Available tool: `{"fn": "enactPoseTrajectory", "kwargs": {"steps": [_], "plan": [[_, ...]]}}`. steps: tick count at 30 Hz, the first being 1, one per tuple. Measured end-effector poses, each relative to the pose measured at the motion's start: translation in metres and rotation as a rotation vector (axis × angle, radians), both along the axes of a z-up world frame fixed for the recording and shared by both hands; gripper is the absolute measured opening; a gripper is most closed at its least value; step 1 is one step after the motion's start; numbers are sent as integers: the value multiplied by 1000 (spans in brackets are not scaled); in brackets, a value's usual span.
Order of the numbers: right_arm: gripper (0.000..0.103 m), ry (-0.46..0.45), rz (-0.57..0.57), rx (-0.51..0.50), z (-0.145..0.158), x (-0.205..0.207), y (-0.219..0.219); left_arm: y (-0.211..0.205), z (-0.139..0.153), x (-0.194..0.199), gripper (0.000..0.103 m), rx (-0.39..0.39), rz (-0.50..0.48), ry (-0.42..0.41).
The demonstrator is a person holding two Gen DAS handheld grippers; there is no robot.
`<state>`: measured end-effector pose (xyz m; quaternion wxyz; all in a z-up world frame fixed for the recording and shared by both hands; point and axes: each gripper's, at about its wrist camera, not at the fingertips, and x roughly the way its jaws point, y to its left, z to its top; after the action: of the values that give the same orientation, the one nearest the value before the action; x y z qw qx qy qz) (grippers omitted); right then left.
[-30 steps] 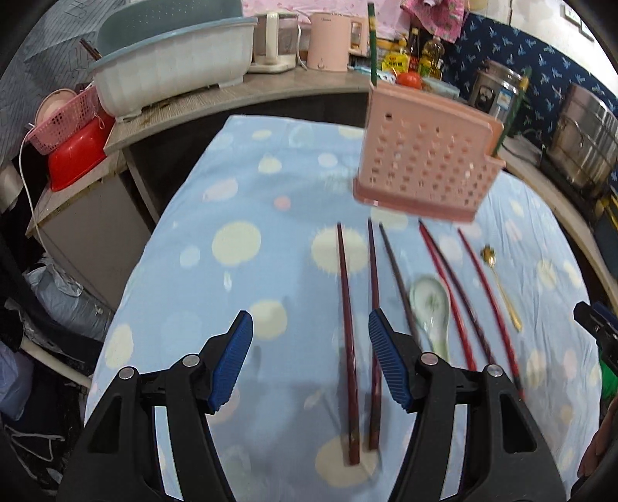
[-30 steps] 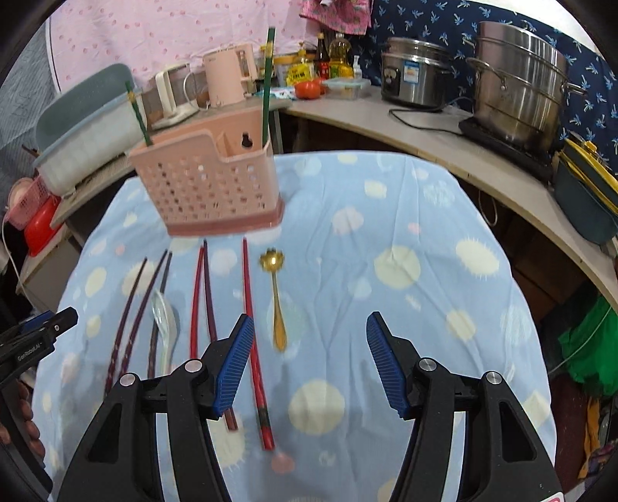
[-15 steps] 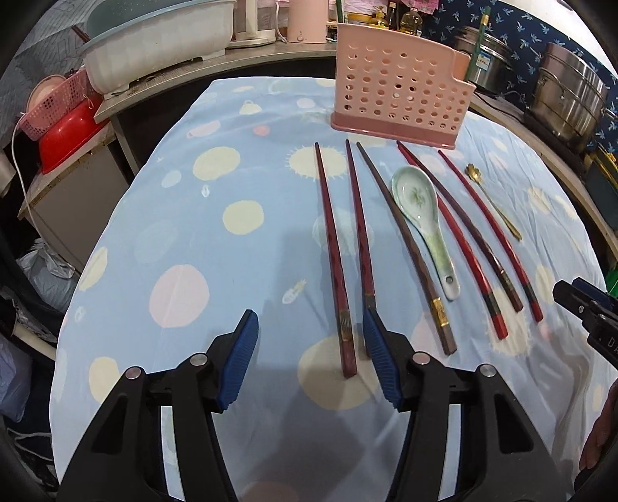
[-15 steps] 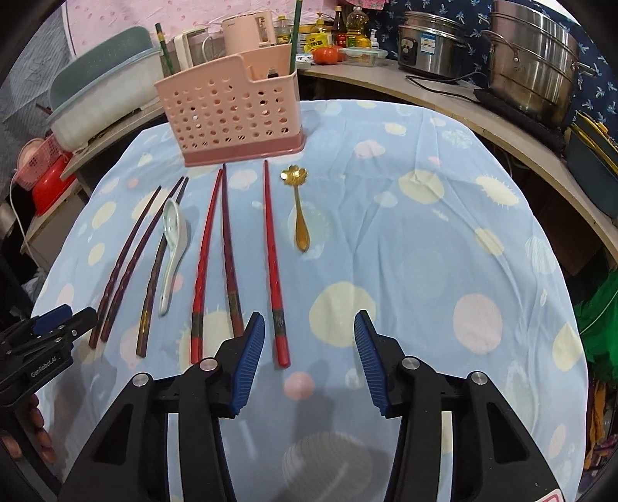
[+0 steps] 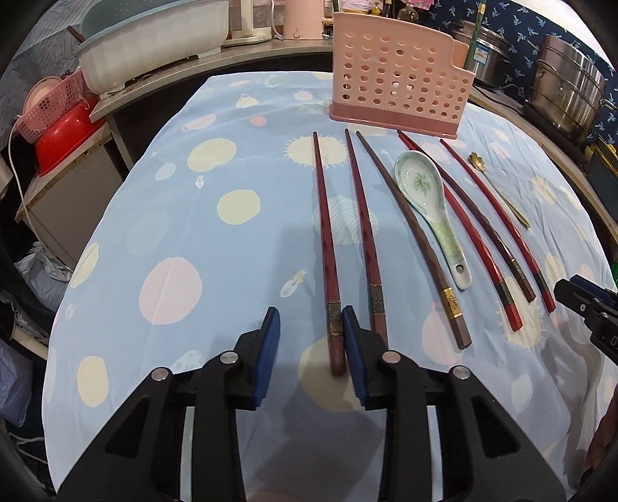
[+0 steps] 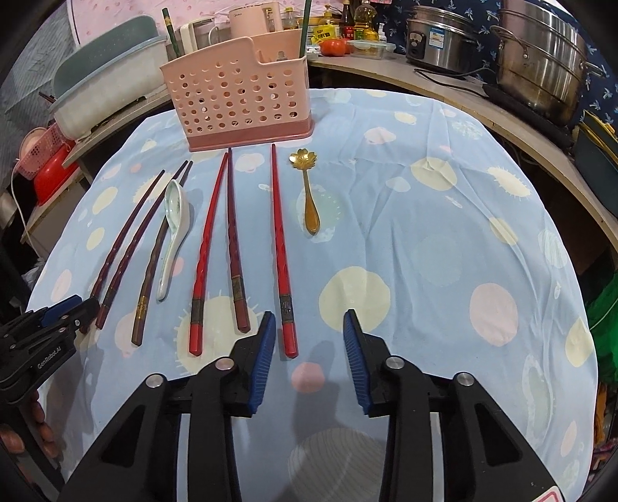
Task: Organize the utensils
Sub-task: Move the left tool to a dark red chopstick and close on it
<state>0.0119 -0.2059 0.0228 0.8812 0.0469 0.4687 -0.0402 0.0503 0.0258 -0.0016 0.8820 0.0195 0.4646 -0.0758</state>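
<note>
We see our left gripper (image 5: 311, 341) low over the tablecloth (image 5: 174, 216), jaws spread apart, with the butt end of the leftmost dark red chopstick (image 5: 326, 247) lying between the blue pads, close against the right pad (image 5: 353, 355); whether the pad touches it we cannot tell. Our right gripper (image 6: 309, 343) is likewise open and holding nothing; the bright red chopstick (image 6: 280, 239) ends just beside its left pad (image 6: 264, 351).

The utensils lie in a row on the cloth, tips pointing toward the pink perforated caddy (image 6: 235, 100) standing upright at the far side. From the left view, after the first chopstick come a second dark red one (image 5: 365, 235), a brown chopstick with a gold band (image 5: 415, 235), a white ceramic spoon (image 5: 428, 200) bowl-up, then three more chopsticks fanned out to the right, and a gold flower-headed spoon (image 6: 307, 185) lying apart on the far right. Two green sticks (image 6: 303, 27) stand in the caddy. Steel pots (image 6: 540, 50) sit on the counter behind
</note>
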Motion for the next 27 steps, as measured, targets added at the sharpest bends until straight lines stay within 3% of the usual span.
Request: {"fn": "enactPoseTrajectory", "kwargs": {"steps": [6,22,27], "plan": [[24,11,17,2,-5,7,3,0,-1,0,20,-9,-7,-3],[13,24,46,-11,-15,17,14,0,-2,0,17,-11,-2,-5],[8,26,48,-9,-15,16,14,1,-1,0,11,-18,2,-1]]}}
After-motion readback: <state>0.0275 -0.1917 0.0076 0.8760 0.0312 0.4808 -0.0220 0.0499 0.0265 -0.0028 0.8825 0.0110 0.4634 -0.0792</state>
